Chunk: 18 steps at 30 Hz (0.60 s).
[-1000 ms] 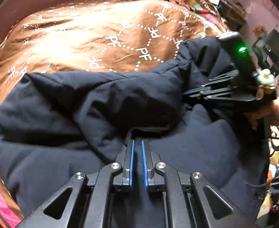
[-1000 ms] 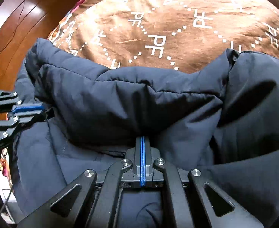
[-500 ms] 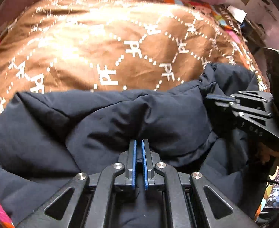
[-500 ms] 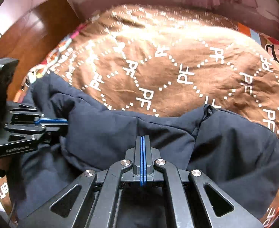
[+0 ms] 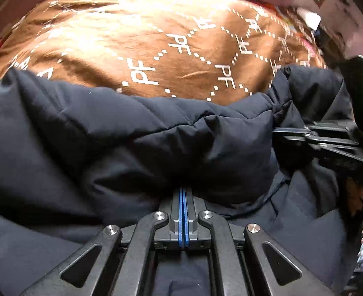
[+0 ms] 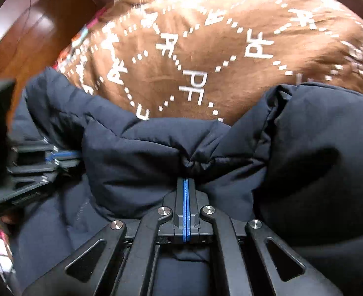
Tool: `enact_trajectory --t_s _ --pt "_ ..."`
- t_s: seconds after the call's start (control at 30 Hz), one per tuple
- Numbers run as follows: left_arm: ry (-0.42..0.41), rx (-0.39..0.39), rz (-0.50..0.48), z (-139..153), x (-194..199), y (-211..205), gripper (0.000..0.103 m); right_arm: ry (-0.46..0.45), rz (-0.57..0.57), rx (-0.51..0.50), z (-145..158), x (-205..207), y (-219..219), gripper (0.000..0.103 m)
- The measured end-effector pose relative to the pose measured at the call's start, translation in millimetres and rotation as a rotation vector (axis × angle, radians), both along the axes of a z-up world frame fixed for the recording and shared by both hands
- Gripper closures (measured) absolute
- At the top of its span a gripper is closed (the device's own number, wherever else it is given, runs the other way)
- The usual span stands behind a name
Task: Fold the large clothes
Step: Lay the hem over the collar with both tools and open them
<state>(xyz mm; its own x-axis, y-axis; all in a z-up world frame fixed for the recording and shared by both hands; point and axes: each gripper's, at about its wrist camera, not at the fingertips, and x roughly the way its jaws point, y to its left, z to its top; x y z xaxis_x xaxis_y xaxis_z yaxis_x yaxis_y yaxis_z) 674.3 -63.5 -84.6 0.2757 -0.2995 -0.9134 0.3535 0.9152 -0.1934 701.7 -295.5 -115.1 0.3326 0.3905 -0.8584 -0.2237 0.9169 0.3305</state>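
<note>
A large dark navy padded jacket (image 5: 107,143) lies bunched on a brown bedspread; it also fills the lower right wrist view (image 6: 304,162). My left gripper (image 5: 183,191) is shut on a puffy fold of the jacket. My right gripper (image 6: 186,181) is shut on another fold of it. Each gripper shows in the other's view: the right one at the right edge (image 5: 290,130), the left one at the left edge (image 6: 63,156). The fabric between them is doubled over into a thick roll.
The brown bedspread (image 5: 156,37) printed with white "PF" letters covers the bed beyond the jacket (image 6: 230,49). A wooden board (image 6: 28,39) stands at the bed's left. Cluttered shelves (image 5: 329,19) lie at the far right.
Both grippers have carried the jacket's fold forward over the lower part. The left gripper's jaws have closed tighter. The views tilted down toward the bedspread.
</note>
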Motion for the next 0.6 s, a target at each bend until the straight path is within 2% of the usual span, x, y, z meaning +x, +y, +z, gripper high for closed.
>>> enact_trajectory --t_s 0.1,0.17,0.23,0.33,0.47,0.53,0.6 --pt "-0.003 -0.043 0.016 0 -1 7 0.100 -0.031 0.015 0.105 19 -11 7 0.103" --pt "-0.001 -0.050 0.021 0 -3 11 0.100 0.009 0.087 0.066 14 -13 25 0.102" --pt "0.002 -0.051 0.021 -2 -3 11 0.100 0.063 0.126 -0.059 -5 -13 38 0.103" --pt "0.017 -0.078 0.025 -7 0 8 0.100 0.134 0.078 -0.041 -25 -4 32 0.103" --pt "0.044 -0.109 0.059 -9 1 12 0.100 0.088 0.075 -0.089 -27 -12 31 0.103" --pt "0.021 -0.105 0.109 1 -3 11 0.100 0.056 0.049 -0.044 -21 -21 22 0.103" --pt "-0.037 -0.051 0.126 17 -14 6 0.100 0.069 0.010 0.034 -15 -29 8 0.103"
